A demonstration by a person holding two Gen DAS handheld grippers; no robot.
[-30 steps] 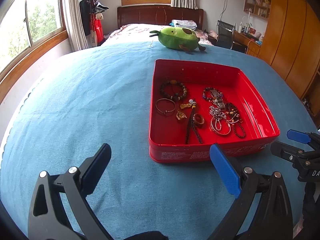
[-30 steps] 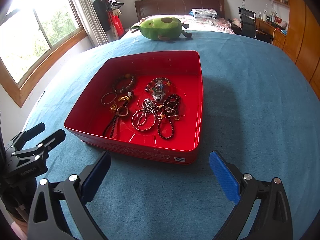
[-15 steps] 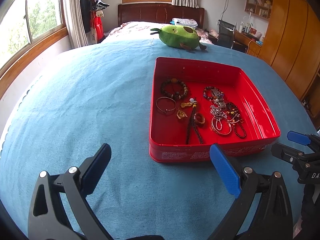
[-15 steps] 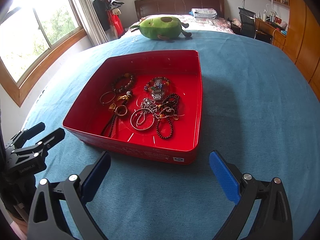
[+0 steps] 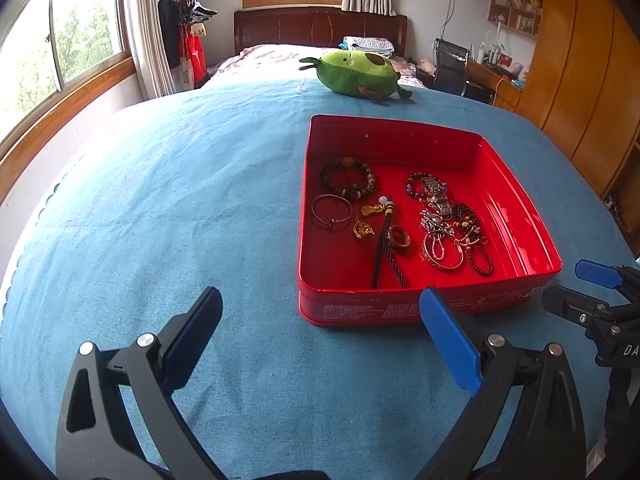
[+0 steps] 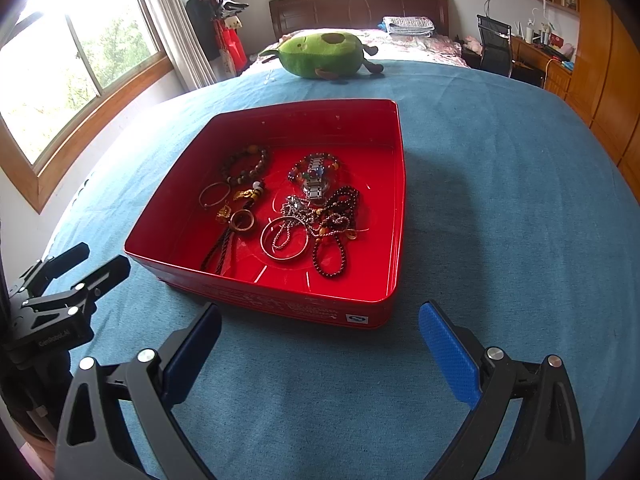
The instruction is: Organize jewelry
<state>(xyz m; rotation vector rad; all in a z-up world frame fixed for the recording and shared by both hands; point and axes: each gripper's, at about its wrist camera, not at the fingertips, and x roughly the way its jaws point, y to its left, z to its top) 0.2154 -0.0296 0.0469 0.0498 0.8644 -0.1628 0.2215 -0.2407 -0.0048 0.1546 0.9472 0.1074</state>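
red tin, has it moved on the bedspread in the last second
No. The red tin sits at the same spot on the blue bedspread, same gap to the avocado plush; only the cameras drift slightly.

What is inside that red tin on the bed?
The red tin holds a wooden bead bracelet, a thin bangle, a watch, a silver bangle and tangled dark beads. Whatever lies under the tangle is hidden.

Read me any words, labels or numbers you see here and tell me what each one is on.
"DA": cut-off white letters on the right claw body, left wrist view.
White print along the red tin front wall: too blurred to read.
Small sticker on the tin's corner: unreadable.
Lettering on the left claw body: too small.
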